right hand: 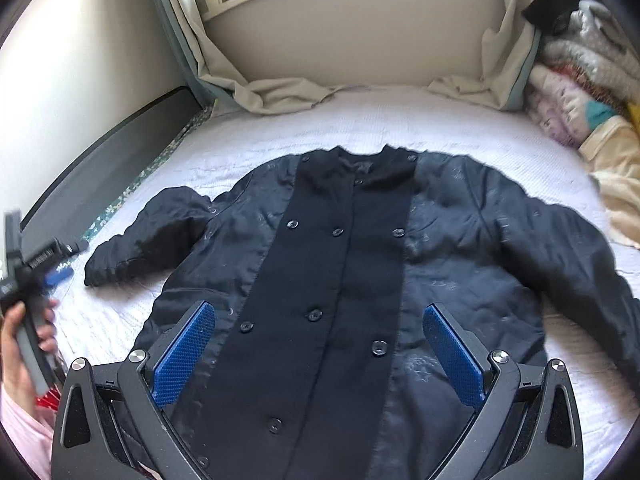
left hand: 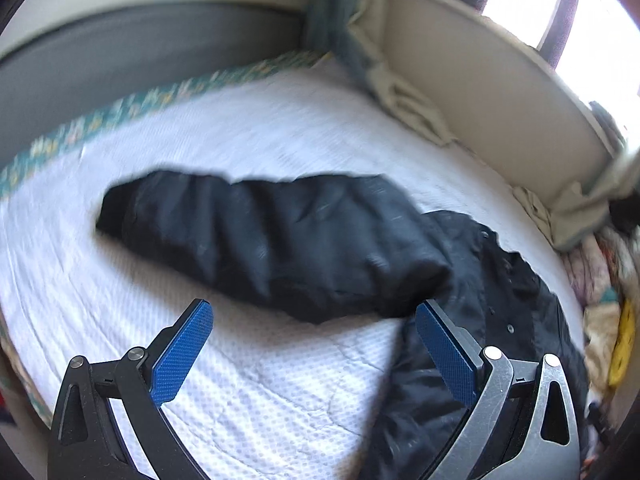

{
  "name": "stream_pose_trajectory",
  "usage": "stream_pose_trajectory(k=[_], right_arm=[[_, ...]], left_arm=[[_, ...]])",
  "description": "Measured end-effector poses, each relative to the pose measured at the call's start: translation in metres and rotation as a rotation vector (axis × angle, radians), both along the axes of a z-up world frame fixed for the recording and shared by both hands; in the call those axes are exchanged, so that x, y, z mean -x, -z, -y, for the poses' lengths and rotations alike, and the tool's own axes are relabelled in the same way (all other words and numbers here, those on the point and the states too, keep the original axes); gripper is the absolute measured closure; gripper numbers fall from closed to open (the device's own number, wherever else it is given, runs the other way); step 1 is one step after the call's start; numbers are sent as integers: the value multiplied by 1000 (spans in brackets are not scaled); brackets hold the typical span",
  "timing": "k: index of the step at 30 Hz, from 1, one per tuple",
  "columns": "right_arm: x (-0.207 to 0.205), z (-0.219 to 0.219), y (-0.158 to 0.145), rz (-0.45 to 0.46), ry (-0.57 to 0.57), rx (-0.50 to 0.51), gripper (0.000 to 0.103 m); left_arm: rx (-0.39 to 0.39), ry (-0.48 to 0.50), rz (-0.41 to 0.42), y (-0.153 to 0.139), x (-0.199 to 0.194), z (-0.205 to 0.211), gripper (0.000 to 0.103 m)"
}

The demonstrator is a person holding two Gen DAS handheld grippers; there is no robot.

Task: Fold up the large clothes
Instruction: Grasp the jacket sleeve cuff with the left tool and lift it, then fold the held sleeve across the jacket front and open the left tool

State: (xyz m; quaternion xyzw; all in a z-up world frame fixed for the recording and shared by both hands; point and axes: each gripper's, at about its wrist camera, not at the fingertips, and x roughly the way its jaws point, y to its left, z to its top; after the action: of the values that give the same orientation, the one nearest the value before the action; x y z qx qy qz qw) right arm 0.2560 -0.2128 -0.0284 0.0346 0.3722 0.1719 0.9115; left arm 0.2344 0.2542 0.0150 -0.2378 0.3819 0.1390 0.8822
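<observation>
The bed [right hand: 400, 120] carries the coat [right hand: 340, 280], which lies flat and face up, with its collar toward the window and its hem toward me. Its long axis runs straight away from my right gripper [right hand: 319, 356], whose fingers are spread wide above the lower front and hold nothing.

The left sleeve [left hand: 272, 240] stretches out sideways on the mattress, so its long axis lies across my left gripper [left hand: 314, 354]. That sleeve is just ahead of my left fingers, a little beyond the tips and not touching them. These fingers are also spread and empty. The left hand is clearly the nearer one to this sleeve, so I judge it should take it and bring it over the body.

The right sleeve [right hand: 560, 252] lies out on the other side. I see no containers, only a pile of clothes [right hand: 580, 92] beside the bed.
</observation>
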Motion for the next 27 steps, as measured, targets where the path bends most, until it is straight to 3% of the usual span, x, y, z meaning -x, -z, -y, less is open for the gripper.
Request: stream_pose_trajectory(k=[4,11,18,24,27], right_arm=[[-12,-3,8,-23,26,6,0],[-22,-8,20,-85,19,-7,0],[-25,-18,22,-84,-2,7,0],[-24,-24,26,-79,-6,38,0],[-25,-24,28,-82,-3,51,0]], left_arm=[[75,-53,-6,10,-7,-27,1],[378,-195,-22,49,-2,-82,2],[616,-270,-38,87,-9,-114,8],[683,-332,2,110,-23,-134,16],[701,-342,15,119,-29,-139,36]])
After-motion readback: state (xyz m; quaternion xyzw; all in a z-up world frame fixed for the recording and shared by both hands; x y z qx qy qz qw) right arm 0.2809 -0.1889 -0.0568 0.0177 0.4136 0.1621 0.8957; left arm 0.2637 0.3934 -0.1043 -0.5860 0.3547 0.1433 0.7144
